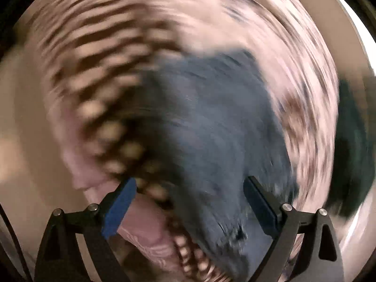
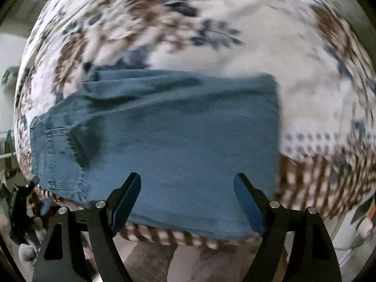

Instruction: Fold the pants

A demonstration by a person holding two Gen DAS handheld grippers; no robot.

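The blue denim pants (image 2: 178, 127) lie folded into a rough rectangle on a patterned cloth (image 2: 258, 47), waistband and pocket at the left. My right gripper (image 2: 187, 183) is open and empty, hovering above the pants' near edge. In the left wrist view, heavily blurred, the pants (image 1: 211, 129) fill the middle. My left gripper (image 1: 189, 185) is open and empty over them.
The cloth has a white, brown and blue floral print with a brown checked border (image 2: 329, 176). Its near edge (image 2: 169, 235) drops to a grey floor (image 2: 183, 263). Another black gripper-like frame (image 2: 18, 209) and clutter show at the far left. A dark green shape (image 1: 352, 141) is at the right.
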